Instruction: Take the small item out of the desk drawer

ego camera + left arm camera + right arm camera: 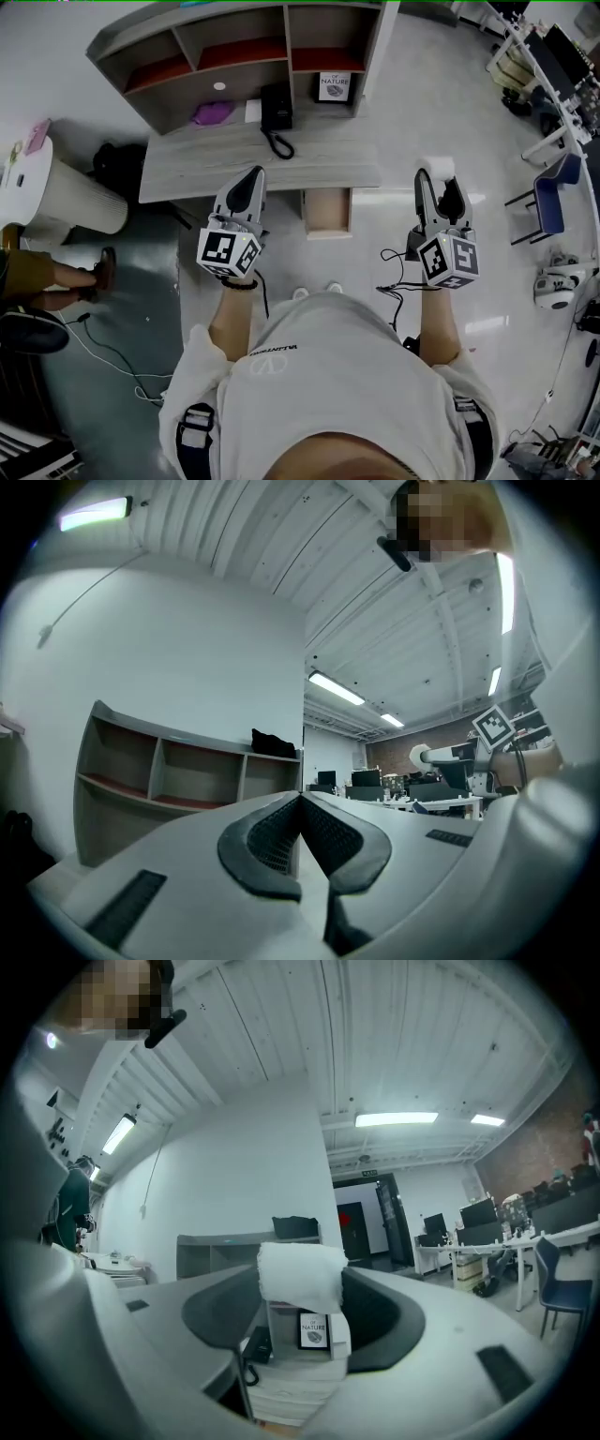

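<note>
Main risk: the white soft item [300, 1277] is pinched only at the tips of the right gripper [437, 184], jaws wide and pressing on its sides; it looks squashy, so I'd guess a jolt or a slackened squeeze lets it slip out. It's already clear of the open drawer [328, 212], held up to the right of it; the drawer juts from the desk [234, 161] toward the person and could get bumped. Left gripper [251, 180] has its jaws closed tip to tip with nothing in them; both forearms reach forward either side of the torso, grippers roughly level, pointing at the desk.
</note>
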